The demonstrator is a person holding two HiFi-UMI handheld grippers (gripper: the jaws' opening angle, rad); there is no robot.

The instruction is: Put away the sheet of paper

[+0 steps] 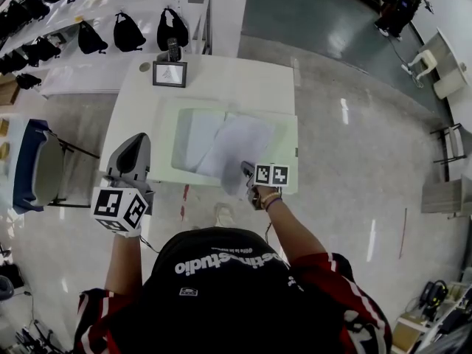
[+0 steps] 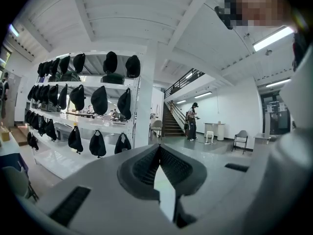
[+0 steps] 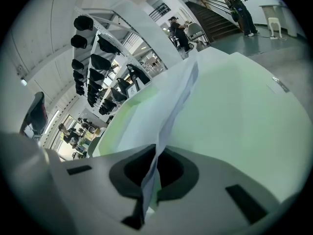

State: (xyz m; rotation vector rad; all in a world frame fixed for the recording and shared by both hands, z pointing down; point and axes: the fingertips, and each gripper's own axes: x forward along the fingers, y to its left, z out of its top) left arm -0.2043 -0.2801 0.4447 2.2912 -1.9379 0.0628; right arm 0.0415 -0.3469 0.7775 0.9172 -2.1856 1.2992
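Observation:
A white sheet of paper (image 1: 240, 144) rises crumpled over an open pale green folder (image 1: 287, 135) lying on the white table (image 1: 243, 76). My right gripper (image 1: 246, 171) is at the folder's near edge, shut on the sheet's lower corner. In the right gripper view the paper (image 3: 171, 111) runs up from between the closed jaws of the right gripper (image 3: 152, 164), with the green folder (image 3: 234, 116) below it. My left gripper (image 1: 137, 141) hovers by the table's front left corner, off the folder. In its own view the left gripper (image 2: 159, 150) is shut on nothing and points level at the shelves.
A small framed sign (image 1: 169, 73) stands at the table's far edge. A blue chair (image 1: 33, 164) sits left of the table. White shelves hung with black bags (image 2: 100, 99) fill the far left. A person (image 2: 190, 121) stands by a staircase in the distance.

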